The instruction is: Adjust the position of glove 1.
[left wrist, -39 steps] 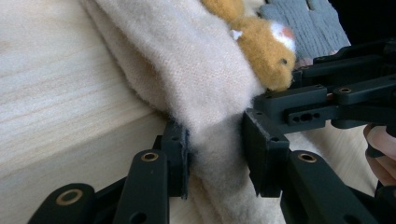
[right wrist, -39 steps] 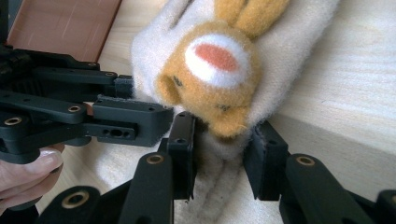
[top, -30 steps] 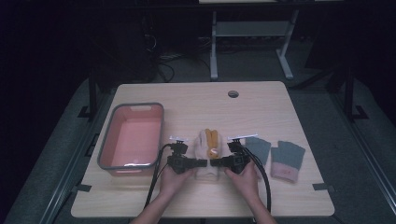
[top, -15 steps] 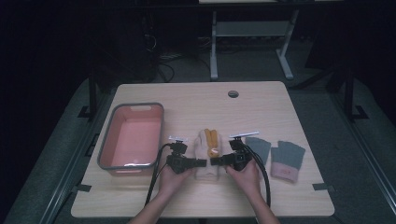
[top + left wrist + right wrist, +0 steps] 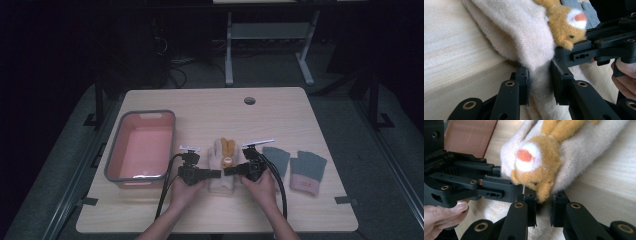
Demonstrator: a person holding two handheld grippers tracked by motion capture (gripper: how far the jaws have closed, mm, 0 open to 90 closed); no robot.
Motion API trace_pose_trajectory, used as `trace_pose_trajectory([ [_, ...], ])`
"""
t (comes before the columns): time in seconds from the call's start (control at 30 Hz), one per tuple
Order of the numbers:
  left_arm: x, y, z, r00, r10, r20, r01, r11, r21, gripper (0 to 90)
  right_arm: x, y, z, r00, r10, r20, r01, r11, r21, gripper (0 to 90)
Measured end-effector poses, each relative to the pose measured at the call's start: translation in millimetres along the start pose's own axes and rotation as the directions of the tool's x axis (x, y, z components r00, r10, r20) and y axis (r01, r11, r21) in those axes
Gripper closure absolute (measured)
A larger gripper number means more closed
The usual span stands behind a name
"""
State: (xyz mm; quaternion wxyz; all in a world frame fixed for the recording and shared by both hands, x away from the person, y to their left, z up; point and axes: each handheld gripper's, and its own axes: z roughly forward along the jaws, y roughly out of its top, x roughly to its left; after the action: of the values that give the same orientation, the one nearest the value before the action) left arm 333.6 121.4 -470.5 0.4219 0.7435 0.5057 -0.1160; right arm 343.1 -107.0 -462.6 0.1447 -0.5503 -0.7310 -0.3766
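A cream fleece glove with an orange plush animal face lies at the table's front middle. My left gripper comes in from its left, and its jaws have just been closing on the cream cuff. In the left gripper view the pads pinch the cream fabric, with my left gripper low on the tabletop. My right gripper meets the glove from the right, and its jaws have also just been closing. In the right gripper view my right gripper is shut on the glove's edge below the orange face.
A pink bin with a grey rim stands at the left. Two grey gloves with pink cuffs lie to the right. A cable hole sits near the far edge. Both grippers' tips nearly touch each other.
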Motion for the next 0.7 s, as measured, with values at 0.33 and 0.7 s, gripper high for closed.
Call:
trace_pose_trajectory([
  [0.33, -10.4, 7.6, -7.8, 0.9998, 0.021, 0.007, -0.021, 0.9996, -0.017, 72.4, 5.9, 2.9, -10.5, 0.9998, -0.019, -0.008, 0.019, 1.0, -0.018, 79.5],
  [0.7, -19.6, 19.8, -23.7, 0.9988, 0.043, 0.022, -0.042, 0.9979, -0.05, 72.8, 18.8, 12.5, -25.3, 0.9989, -0.042, -0.018, 0.041, 0.998, -0.04, 79.5],
])
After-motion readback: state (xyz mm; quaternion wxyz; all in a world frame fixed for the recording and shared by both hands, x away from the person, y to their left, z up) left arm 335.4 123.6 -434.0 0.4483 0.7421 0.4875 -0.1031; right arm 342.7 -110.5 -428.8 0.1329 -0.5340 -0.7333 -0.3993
